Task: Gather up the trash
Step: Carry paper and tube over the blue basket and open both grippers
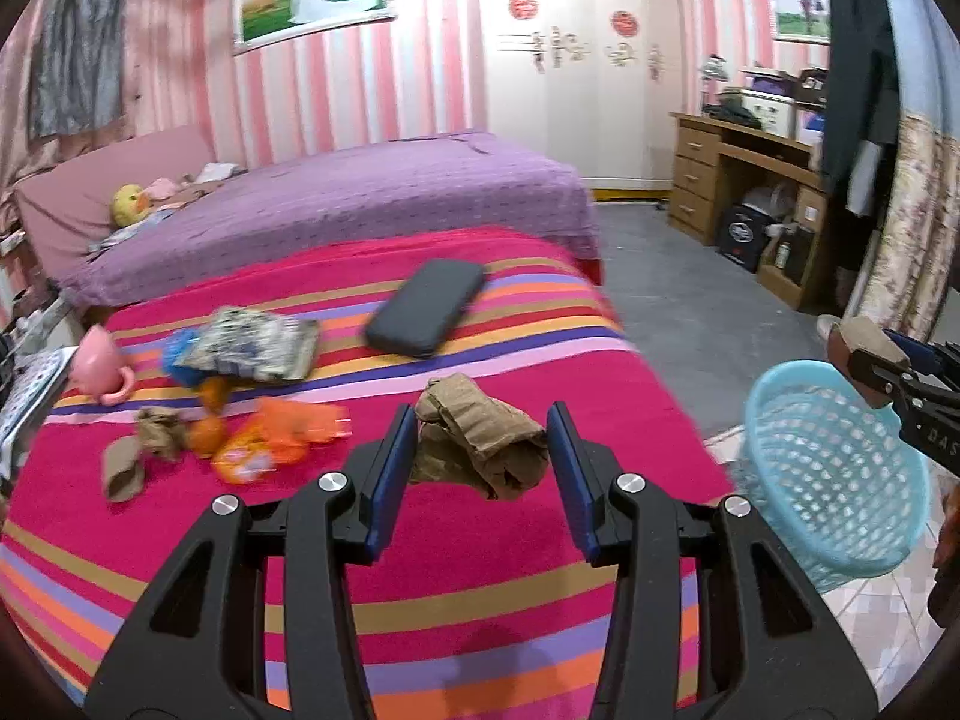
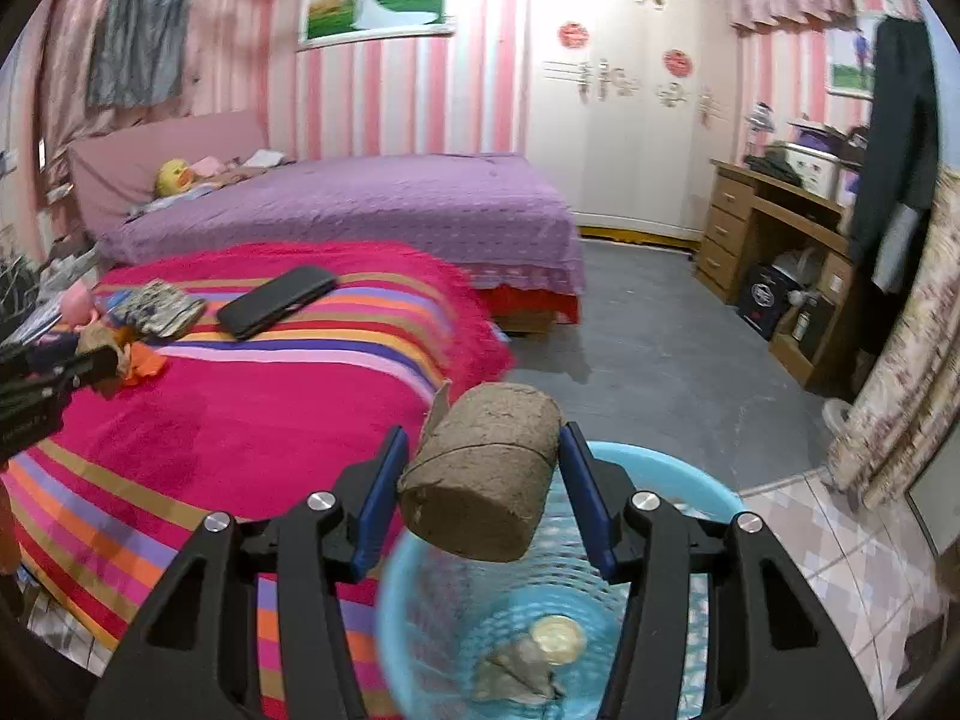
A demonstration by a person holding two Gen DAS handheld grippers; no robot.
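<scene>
A bedroom with pink-striped walls holds a purple bed [image 1: 384, 192] along the far wall, a white wardrobe [image 1: 588, 78] in the corner and a wooden desk [image 1: 738, 180] on the right, all standing on grey floor [image 1: 672, 300]. Nearer, a striped magenta blanket [image 1: 468, 564] covers the surface that carries the clutter. Beside it on the tiled floor stands a blue mesh basket [image 1: 840, 480], already holding a crumpled wad and a round lid [image 2: 558, 639].

On the blanket lie a dark flat case [image 1: 429, 306] toward the far edge, a printed snack bag [image 1: 258, 342] left of it, an orange wrapper [image 1: 276, 438] with an orange fruit [image 1: 207, 435] touching it, a pink cup [image 1: 99, 363] at the left edge and a small brown scrap [image 1: 138, 450] near the fruit.

The left tongs [image 1: 480, 450] are spread wide around a crumpled brown paper bag [image 1: 480, 444]; whether the pads touch it I cannot tell, and the bag lies near the blanket's right side, close to the basket. The right tongs [image 2: 480, 480] are clamped on a brown cardboard roll [image 2: 480, 474], held just above the basket's rim [image 2: 690, 474].
</scene>
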